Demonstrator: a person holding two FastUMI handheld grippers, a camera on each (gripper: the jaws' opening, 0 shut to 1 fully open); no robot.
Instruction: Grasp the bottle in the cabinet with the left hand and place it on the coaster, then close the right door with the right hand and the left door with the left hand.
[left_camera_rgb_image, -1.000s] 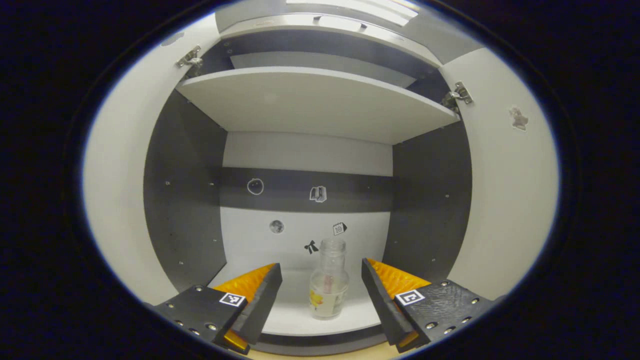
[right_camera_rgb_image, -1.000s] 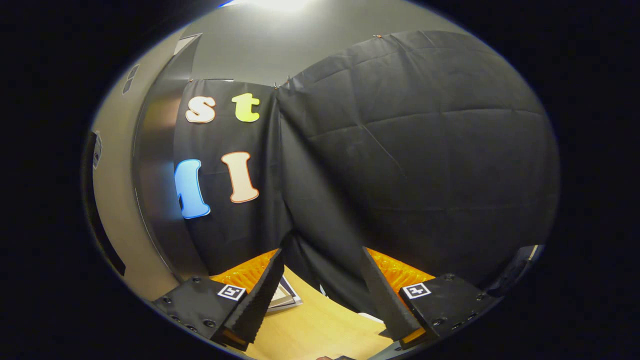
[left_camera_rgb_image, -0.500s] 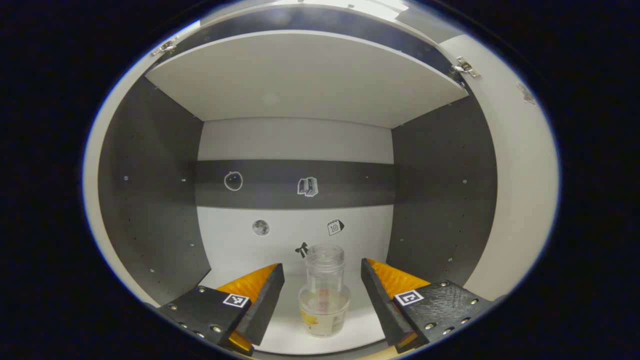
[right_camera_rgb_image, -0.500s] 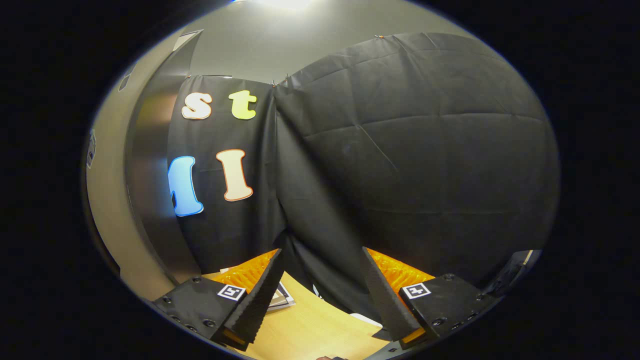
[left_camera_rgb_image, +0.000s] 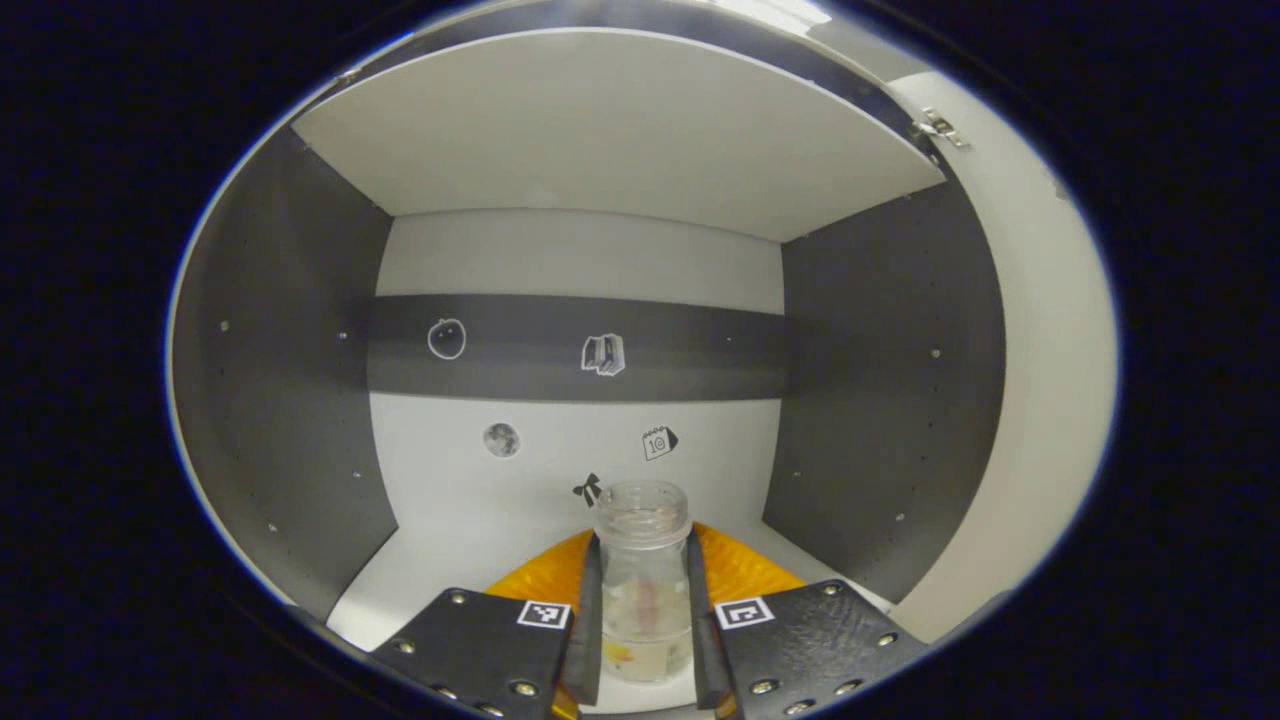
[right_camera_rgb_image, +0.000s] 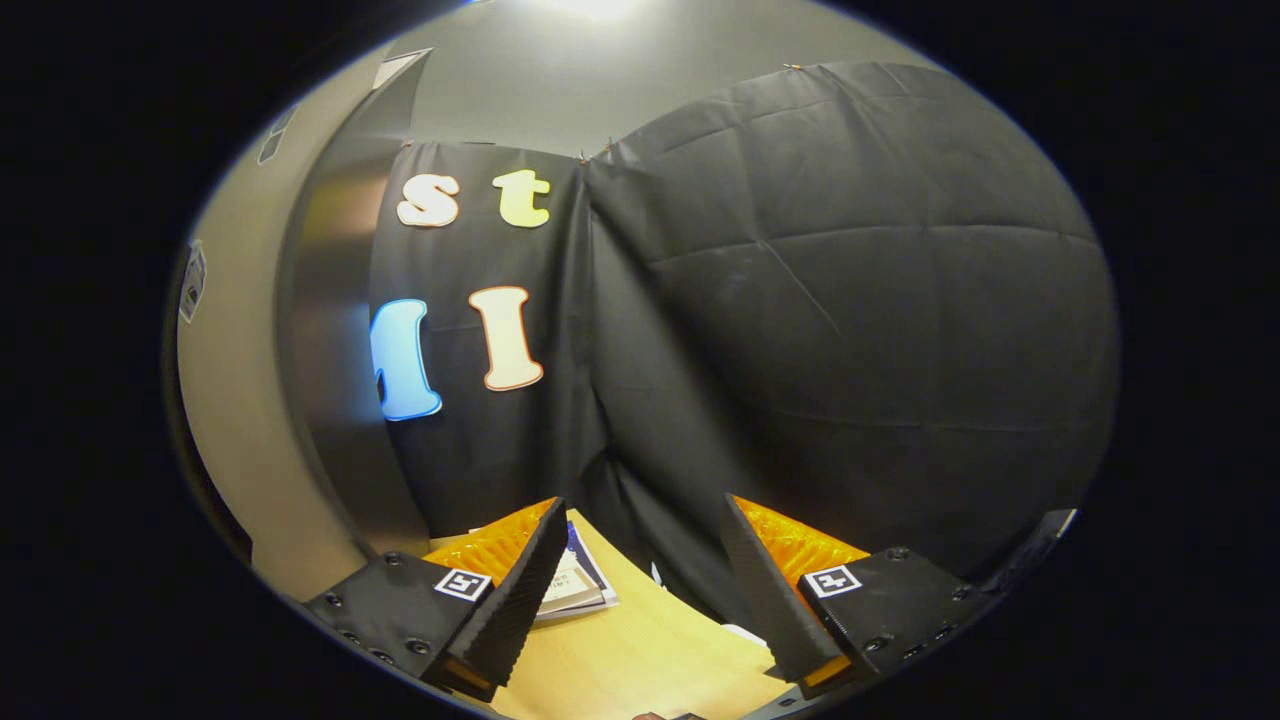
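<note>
A clear glass bottle (left_camera_rgb_image: 643, 580) with an open mouth and a yellow label stands on the white bottom shelf (left_camera_rgb_image: 450, 560) of the cabinet, in the left gripper view. My left gripper (left_camera_rgb_image: 643, 545) is inside the cabinet and shut on the bottle, both black fingers pressing its sides below the neck. The right door's inner face (left_camera_rgb_image: 1040, 400) stands open at the right. In the right gripper view my right gripper (right_camera_rgb_image: 640, 545) is open with nothing between its fingers, held over the wooden table (right_camera_rgb_image: 640, 660) and facing the black cloth wall.
A white shelf (left_camera_rgb_image: 620, 130) spans the cabinet above the bottle. Dark side walls (left_camera_rgb_image: 270, 400) close in left and right. Small stickers dot the back panel (left_camera_rgb_image: 580, 440). A booklet (right_camera_rgb_image: 575, 585) lies on the table near the right gripper's left finger.
The left gripper went deeper into the cabinet and its fingers closed from wide open onto the bottle. The right gripper stayed open and turned slightly.
</note>
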